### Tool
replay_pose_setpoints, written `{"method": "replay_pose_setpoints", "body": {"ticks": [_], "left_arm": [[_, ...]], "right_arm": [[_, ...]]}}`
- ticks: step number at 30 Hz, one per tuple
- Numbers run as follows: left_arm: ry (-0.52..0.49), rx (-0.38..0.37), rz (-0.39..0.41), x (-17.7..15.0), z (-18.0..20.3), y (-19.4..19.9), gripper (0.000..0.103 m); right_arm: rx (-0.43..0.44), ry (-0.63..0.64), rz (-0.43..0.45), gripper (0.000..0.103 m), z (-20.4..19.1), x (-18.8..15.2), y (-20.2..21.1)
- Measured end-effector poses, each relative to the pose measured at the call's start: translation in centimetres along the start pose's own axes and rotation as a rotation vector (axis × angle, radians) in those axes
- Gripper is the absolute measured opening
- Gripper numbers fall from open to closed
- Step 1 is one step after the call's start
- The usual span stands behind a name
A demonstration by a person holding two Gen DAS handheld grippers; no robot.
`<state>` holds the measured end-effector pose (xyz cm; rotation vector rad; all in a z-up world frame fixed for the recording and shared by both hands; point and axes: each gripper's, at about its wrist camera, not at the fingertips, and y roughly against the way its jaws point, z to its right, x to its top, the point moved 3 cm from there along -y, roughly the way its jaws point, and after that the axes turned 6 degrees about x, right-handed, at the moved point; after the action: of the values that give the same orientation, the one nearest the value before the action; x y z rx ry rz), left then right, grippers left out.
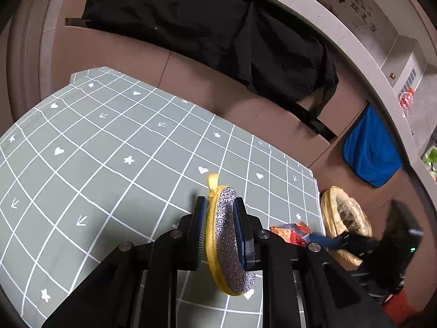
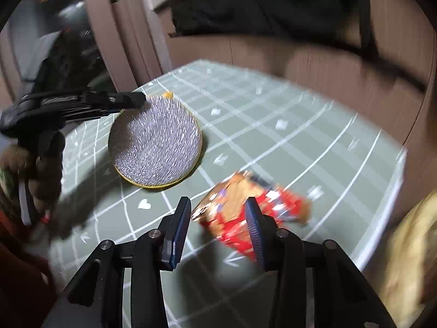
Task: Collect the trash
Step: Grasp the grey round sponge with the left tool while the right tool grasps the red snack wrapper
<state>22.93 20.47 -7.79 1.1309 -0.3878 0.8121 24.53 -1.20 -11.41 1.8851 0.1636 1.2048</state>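
My left gripper [image 1: 220, 199] is shut on a round scrubbing pad [image 1: 229, 246], glittery silver with a yellow rim and loop, held on edge above the green checked tablecloth [image 1: 109, 150]. The right wrist view shows that pad [image 2: 155, 142] face-on, with the left gripper [image 2: 131, 99] at its upper edge. A crumpled red and orange snack wrapper [image 2: 226, 213] lies near the table's right edge. It sits between the jaws of my right gripper [image 2: 217, 200], whose pads stand apart; the left pad shows a small gap to it. From the left wrist, the wrapper [image 1: 291, 232] and the right gripper [image 1: 327, 242] appear at lower right.
A bin lined with a yellow bag [image 1: 344, 216] stands just past the table's right edge, also blurred in the right wrist view [image 2: 409, 246]. Behind the table runs a brown bench with a black garment [image 1: 204, 27] and a blue cloth [image 1: 371, 150].
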Motion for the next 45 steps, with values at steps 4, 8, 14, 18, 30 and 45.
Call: {"method": "replay_pose_setpoints", "body": {"ticks": [4, 8, 14, 18, 30, 45], "left_arm": [[-0.001, -0.010, -0.001, -0.1, -0.1, -0.1, 0.020], [-0.004, -0.032, -0.030, -0.7, 0.5, -0.9, 0.020], [0.014, -0.055, -0.078, -1.5, 1.7, -1.7, 0.020], [0.031, -0.065, -0.092, -1.6, 1.8, -2.0, 0.020], [0.062, -0.145, -0.145, -1.6, 3.8, -3.3, 0.021], [0.031, -0.145, -0.196, -1.9, 5.8, -5.0, 0.025]], "right_arm": [[-0.093, 0.071, 0.005, 0.039, 1.6, 0.1, 1.5], [-0.144, 0.046, -0.051, 0.039, 4.4, -0.1, 0.2], [-0.117, -0.006, -0.060, 0.021, 6.0, 0.4, -2.1], [-0.087, -0.042, -0.020, 0.014, 5.2, 0.4, -0.9], [0.027, -0.074, -0.030, 0.014, 1.0, -0.7, -1.7], [0.035, -0.102, -0.003, 0.014, 1.5, -1.1, -1.7]]}}
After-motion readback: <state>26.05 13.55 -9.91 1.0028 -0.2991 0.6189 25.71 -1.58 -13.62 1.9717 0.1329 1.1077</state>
